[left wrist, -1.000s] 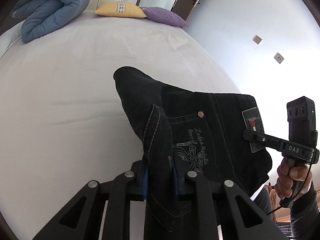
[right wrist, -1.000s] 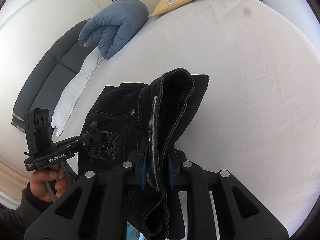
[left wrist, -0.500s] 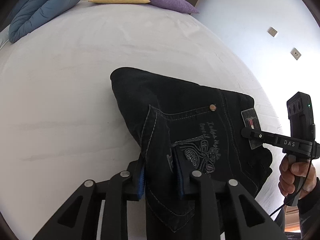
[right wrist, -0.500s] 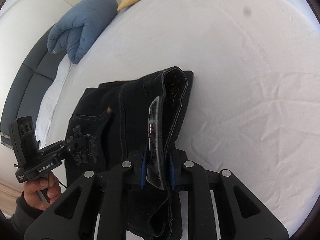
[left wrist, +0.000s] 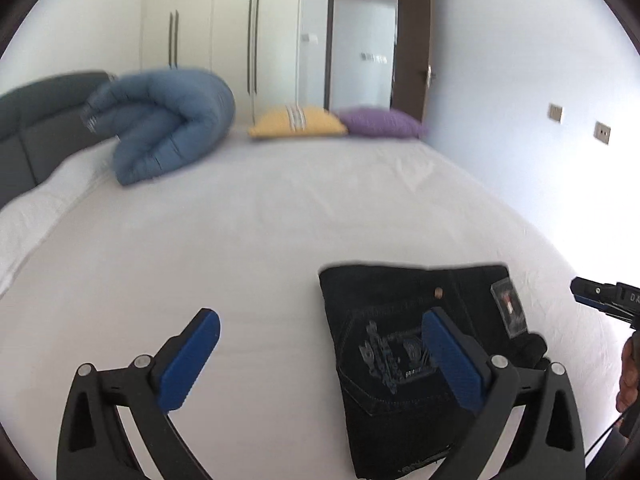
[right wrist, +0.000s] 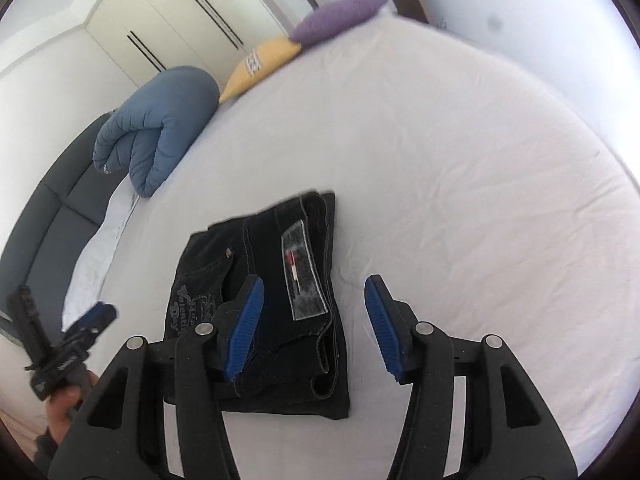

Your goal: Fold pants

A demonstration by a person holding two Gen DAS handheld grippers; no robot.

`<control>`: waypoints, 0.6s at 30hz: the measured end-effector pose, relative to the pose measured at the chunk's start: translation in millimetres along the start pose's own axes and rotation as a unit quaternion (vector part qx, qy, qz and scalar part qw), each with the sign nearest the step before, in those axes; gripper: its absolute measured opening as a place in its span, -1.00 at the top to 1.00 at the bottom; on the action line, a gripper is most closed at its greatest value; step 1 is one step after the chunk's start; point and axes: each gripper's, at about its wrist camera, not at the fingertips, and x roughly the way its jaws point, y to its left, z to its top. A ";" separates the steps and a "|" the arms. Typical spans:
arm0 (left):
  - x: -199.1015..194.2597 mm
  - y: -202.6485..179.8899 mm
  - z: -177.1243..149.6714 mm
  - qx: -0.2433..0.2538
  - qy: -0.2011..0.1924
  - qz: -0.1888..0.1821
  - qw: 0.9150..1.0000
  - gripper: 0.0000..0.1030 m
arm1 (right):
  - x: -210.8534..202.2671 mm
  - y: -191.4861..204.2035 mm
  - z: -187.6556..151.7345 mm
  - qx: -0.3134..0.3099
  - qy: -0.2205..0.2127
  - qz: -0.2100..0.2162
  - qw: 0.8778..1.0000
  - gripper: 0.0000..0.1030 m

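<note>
The black pants [left wrist: 404,344] lie folded into a compact rectangle on the white bed sheet [left wrist: 248,240], back pocket and waist label facing up; they also show in the right wrist view [right wrist: 276,292]. My left gripper [left wrist: 320,332] is open and empty, above the sheet just left of the pants, its right finger over the pocket. My right gripper [right wrist: 314,300] is open and empty, above the pants' waistband edge. The left gripper also shows in the right wrist view [right wrist: 86,326], and the right gripper shows in the left wrist view [left wrist: 600,300].
A rolled blue duvet [left wrist: 164,120], a yellow pillow [left wrist: 298,122] and a purple pillow [left wrist: 380,122] lie at the far end of the bed. A dark grey headboard [right wrist: 48,220] runs along the left. Wardrobes [left wrist: 224,40] and a door [left wrist: 412,44] stand behind.
Both grippers were shut on the pants and holding them up; now both have opened and pulled back, and the pants lie flat and folded on the bed.
</note>
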 end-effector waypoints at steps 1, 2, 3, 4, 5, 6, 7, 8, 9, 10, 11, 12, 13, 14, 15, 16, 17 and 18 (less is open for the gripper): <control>-18.0 -4.9 6.7 0.004 -0.031 0.009 0.999 -1.00 | -25.6 18.4 -2.3 -0.025 -0.035 -0.015 0.999 -0.03; -43.1 -9.3 12.0 0.012 -0.065 0.024 0.998 -1.00 | -53.2 34.7 -3.8 -0.054 -0.081 -0.030 0.995 -0.20; -62.5 -12.7 14.4 0.019 -0.090 0.037 0.995 -1.00 | -75.8 48.0 -5.3 -0.073 -0.116 -0.042 0.990 -0.36; -82.9 -12.6 14.5 0.027 -0.112 0.050 0.992 -1.00 | -98.5 60.7 -8.2 -0.091 -0.156 -0.056 0.982 -0.67; -105.1 -16.4 17.9 0.036 -0.136 0.070 0.988 -1.00 | -122.6 74.8 -12.7 -0.109 -0.202 -0.070 0.971 -0.85; -122.8 -18.2 18.8 0.041 -0.149 0.081 0.985 -1.00 | -146.4 88.8 -18.2 -0.129 -0.249 -0.081 0.956 -0.91; -139.8 -22.4 22.4 0.045 -0.160 0.092 0.982 -1.00 | -165.9 99.9 -22.4 -0.147 -0.285 -0.089 0.943 -1.00; -153.4 -20.1 27.3 0.047 -0.168 0.098 0.980 -1.00 | -185.9 111.6 -25.5 -0.162 -0.312 -0.100 0.931 -1.00; -166.4 -22.2 29.5 0.048 -0.176 0.105 0.977 -1.00 | -200.0 119.6 -26.3 -0.170 -0.322 -0.104 0.926 -1.00; -180.7 -20.8 30.5 0.050 -0.187 0.118 0.974 -1.00 | -211.6 129.0 -26.0 -0.175 -0.324 -0.104 0.924 -1.00; -199.5 -21.5 31.6 0.053 -0.209 0.133 0.968 -1.00 | -223.1 134.6 -26.0 -0.177 -0.327 -0.105 0.922 -1.00; -212.0 -22.4 31.8 0.054 -0.225 0.136 0.963 -1.00 | -233.0 140.7 -27.7 -0.180 -0.332 -0.102 0.920 -1.00; -223.1 -22.0 34.9 0.049 -0.231 0.138 0.962 -1.00 | -243.6 144.6 -29.1 -0.183 -0.338 -0.097 0.918 -1.00; -228.5 -22.3 39.0 0.044 -0.221 0.133 0.965 -1.00 | -255.3 149.2 -30.7 -0.186 -0.344 -0.094 0.916 -1.00; -230.8 -18.7 46.1 0.038 -0.191 0.113 0.974 -1.00 | -262.8 157.5 -32.8 -0.188 -0.345 -0.092 0.915 -1.00; -230.1 -14.4 53.5 0.033 -0.151 0.091 0.984 -1.00 | -269.3 164.1 -33.3 -0.189 -0.342 -0.093 0.916 -1.00; -229.2 -9.9 59.9 0.028 -0.116 0.074 0.990 -1.00 | -275.8 167.4 -33.2 -0.187 -0.334 -0.095 0.919 -1.00; -225.5 -5.0 65.6 0.023 -0.089 0.059 0.994 -1.00 | -282.7 170.6 -36.3 -0.184 -0.324 -0.094 0.923 -1.00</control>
